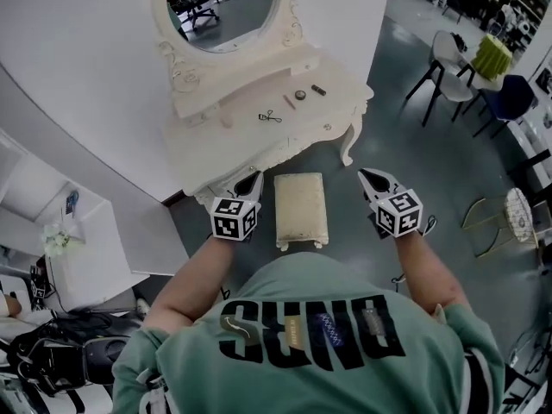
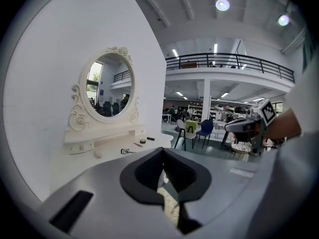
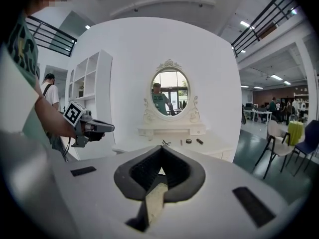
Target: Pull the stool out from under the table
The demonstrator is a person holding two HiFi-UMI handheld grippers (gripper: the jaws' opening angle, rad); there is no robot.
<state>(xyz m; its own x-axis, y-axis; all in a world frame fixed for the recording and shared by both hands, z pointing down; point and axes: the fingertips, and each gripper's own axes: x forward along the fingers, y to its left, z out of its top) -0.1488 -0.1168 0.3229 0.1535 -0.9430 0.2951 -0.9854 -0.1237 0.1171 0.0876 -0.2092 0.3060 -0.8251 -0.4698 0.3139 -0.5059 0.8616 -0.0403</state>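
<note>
**Tongs.** The left tongs (image 1: pixel 253 180) are closed with the pads together and nothing between them. The right tongs (image 1: pixel 369 178) are likewise closed and empty. Both are held level and side by side, pointing toward the counter (image 1: pixel 216 149).

**Stool** (image 1: pixel 300 210). A cream cushioned top on pale legs. It stands on the floor (image 1: pixel 405 171) between the two tongs, touching neither. Its far end is just at the counter's front edge and its whole top is in view.

**Counter.** A white carved dressing table ahead of both tongs, against a white wall. It carries a low row of small drawers (image 1: pixel 203 102), all closed.
- Oval mirror (image 1: pixel 222 7) in a scrolled frame, standing above the drawers.
- Lying loose on the top, ahead of the tongs: a black eyelash curler (image 1: pixel 269 116), a thin stick (image 1: pixel 289 102), a small round tin (image 1: pixel 299 95) and a short dark tube (image 1: pixel 318 90).

**Shelf unit** (image 3: pixel 92 78). White with open compartments, off to the left of the left tongs. The contents are too small to tell.

**Low white cabinet** (image 1: pixel 103 248). It stands left of the left tongs, with a small pale plant (image 1: pixel 56 241) on its top.

**Room.** Grey-green floor.
- Well to the right of the right tongs: chairs (image 1: pixel 448 67), a green-draped table (image 1: pixel 493 56) and a round wire side table (image 1: pixel 519 216).
- Behind and left of the left tongs: a black bag (image 1: pixel 60 348) on the floor.
</note>
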